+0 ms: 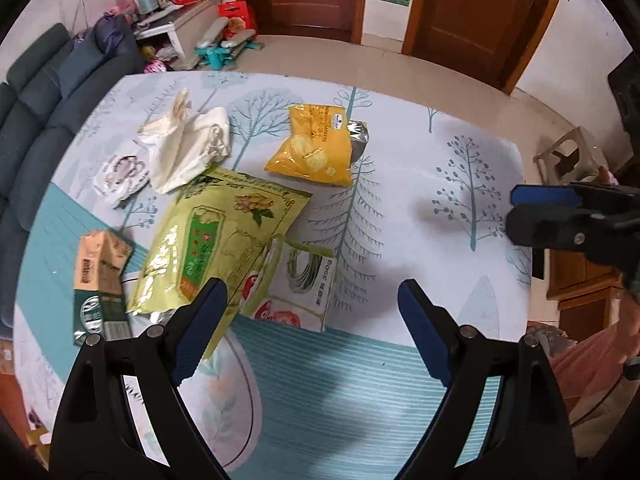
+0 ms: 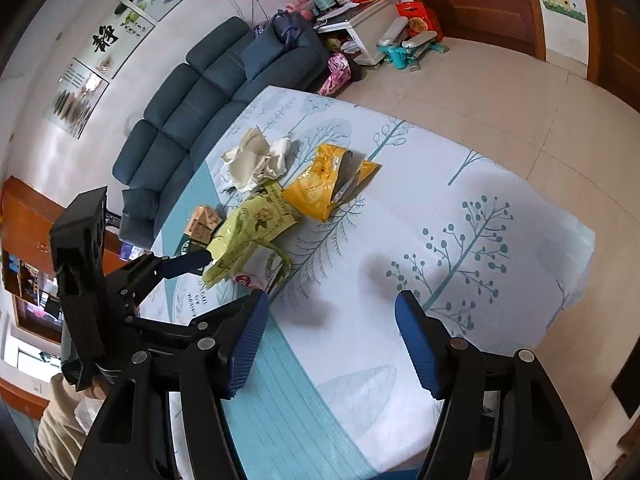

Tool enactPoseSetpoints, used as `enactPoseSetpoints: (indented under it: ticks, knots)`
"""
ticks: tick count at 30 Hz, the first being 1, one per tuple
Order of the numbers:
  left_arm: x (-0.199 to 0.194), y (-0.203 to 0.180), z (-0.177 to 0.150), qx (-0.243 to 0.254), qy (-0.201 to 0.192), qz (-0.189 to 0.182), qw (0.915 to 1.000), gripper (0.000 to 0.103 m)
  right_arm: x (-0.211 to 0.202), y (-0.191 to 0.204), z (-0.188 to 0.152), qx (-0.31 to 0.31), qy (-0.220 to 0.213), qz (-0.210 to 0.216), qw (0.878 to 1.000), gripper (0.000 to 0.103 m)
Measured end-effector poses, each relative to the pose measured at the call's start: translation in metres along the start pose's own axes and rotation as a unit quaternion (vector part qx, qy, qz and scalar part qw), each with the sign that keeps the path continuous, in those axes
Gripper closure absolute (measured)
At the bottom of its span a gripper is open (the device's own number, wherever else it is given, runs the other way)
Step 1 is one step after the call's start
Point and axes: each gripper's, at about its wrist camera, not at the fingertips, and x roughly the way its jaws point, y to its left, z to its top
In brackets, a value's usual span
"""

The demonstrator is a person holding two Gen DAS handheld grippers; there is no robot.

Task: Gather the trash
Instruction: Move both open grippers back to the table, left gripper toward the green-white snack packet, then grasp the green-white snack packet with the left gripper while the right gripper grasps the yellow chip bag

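Table (image 1: pixel 460 152) (tree-print cloth) bears yellow bag (image 1: pixel 320 148), green bag (image 1: pixel 224 236), crumpled tissue (image 1: pixel 188 144), carton (image 1: pixel 100 276).

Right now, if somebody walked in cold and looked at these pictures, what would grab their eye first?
Probably the bright yellow snack bag lying mid-table on the tree-print tablecloth, with the large green foil bag overlapping other wrappers just nearer the camera. Beyond them sits a crumpled white plastic bag, toward the blue sofa. Both the left gripper and right gripper hover open over the table, holding nothing.
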Motion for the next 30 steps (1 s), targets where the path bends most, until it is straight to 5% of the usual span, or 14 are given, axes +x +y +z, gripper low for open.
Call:
enactPoseSetpoints:
  ticks: [4, 12, 25, 30]
  knots:
    - [0.015, -0.002, 0.0, 0.016, 0.012, -0.007, 0.9998, 0.024, 0.013, -0.003, 0.003, 0.01, 0.008, 0.002, 1.0, 0.036]
    - [0.041, -0.001, -0.003, 0.023, 0.039, -0.007, 0.9989, 0.054, 0.03, -0.004, 0.006, 0.007, 0.015, -0.002, 1.0, 0.036]
    - [0.042, 0.018, -0.004, -0.088, 0.023, -0.024, 0.9956, 0.08, 0.048, 0.0, 0.02, 0.006, 0.018, -0.011, 1.0, 0.036]
    - [0.032, 0.03, -0.015, -0.167, 0.021, -0.023, 0.9855, 0.084, 0.062, 0.009, 0.038, 0.004, 0.014, -0.027, 1.0, 0.036]
